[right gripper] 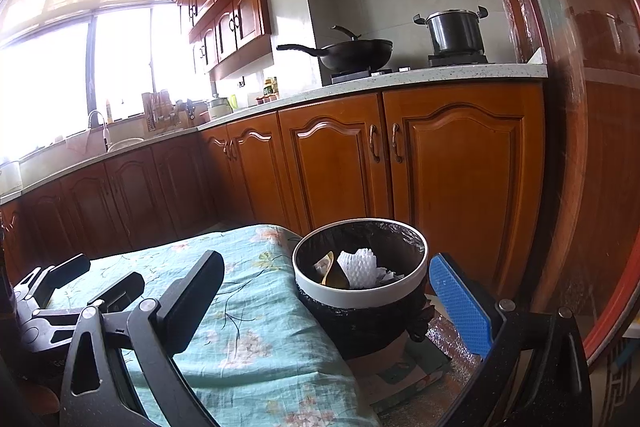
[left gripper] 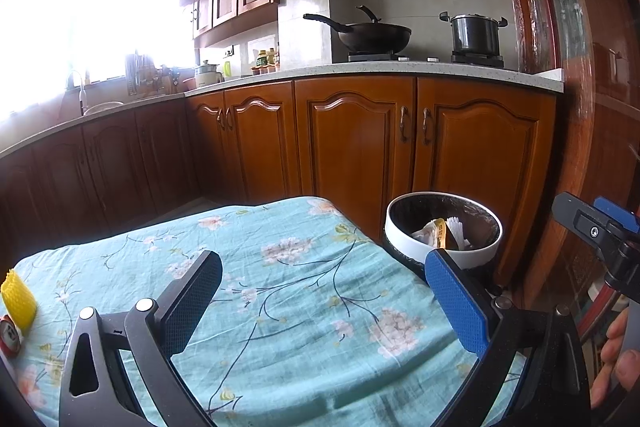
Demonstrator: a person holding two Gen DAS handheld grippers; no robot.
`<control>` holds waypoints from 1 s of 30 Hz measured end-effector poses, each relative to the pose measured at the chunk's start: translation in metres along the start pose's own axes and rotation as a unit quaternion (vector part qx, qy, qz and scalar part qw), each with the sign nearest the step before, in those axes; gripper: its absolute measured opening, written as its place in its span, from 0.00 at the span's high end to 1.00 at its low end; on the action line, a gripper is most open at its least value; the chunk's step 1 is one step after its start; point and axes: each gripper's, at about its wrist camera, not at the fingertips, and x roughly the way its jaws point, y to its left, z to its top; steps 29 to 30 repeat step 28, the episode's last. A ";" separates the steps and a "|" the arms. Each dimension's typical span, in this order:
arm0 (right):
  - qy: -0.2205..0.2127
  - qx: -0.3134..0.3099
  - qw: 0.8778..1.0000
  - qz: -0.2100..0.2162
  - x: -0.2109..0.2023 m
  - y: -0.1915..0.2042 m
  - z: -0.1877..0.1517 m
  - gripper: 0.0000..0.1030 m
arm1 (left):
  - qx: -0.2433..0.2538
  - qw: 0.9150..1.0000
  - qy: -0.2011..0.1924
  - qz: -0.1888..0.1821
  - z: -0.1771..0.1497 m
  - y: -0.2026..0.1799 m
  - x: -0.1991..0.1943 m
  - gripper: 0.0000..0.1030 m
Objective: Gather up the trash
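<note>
A white-rimmed trash bin [left gripper: 404,231] [right gripper: 360,291] with a black liner stands off the table's right edge; white foam netting [right gripper: 360,267] and a yellow wrapper [left gripper: 439,231] lie inside it. My left gripper [left gripper: 324,291] hangs open and empty over the teal floral tablecloth [left gripper: 288,287]. A yellow foam net [left gripper: 18,301] and a red can [left gripper: 9,337] lie at the table's far left edge. My right gripper [right gripper: 328,301] is open and empty, with the bin between and beyond its fingers. The left gripper's fingers [right gripper: 68,273] show at the left of the right wrist view.
Wooden kitchen cabinets [left gripper: 360,147] run behind the table under a pale counter [right gripper: 400,77]. A wok [left gripper: 372,35] and a pot [left gripper: 476,35] sit on the stove. A wooden door frame [right gripper: 568,147] rises at the right. A hand [left gripper: 616,359] holds the right gripper's handle.
</note>
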 end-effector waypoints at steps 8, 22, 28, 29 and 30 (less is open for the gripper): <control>0.002 0.001 1.000 0.002 0.001 0.000 0.001 0.00 | 0.000 1.000 0.002 0.000 0.000 0.000 0.001 0.01; 0.010 0.004 1.000 0.005 0.005 -0.002 0.001 0.00 | 0.003 1.000 0.008 -0.004 0.000 0.003 0.005 0.01; 0.017 0.006 1.000 0.007 0.009 -0.004 -0.002 0.00 | 0.002 1.000 0.015 -0.007 -0.001 0.005 0.007 0.01; 0.017 0.006 1.000 0.007 0.009 -0.004 -0.002 0.00 | 0.002 1.000 0.015 -0.007 -0.001 0.005 0.007 0.01; 0.017 0.006 1.000 0.007 0.009 -0.004 -0.002 0.00 | 0.002 1.000 0.015 -0.007 -0.001 0.005 0.007 0.01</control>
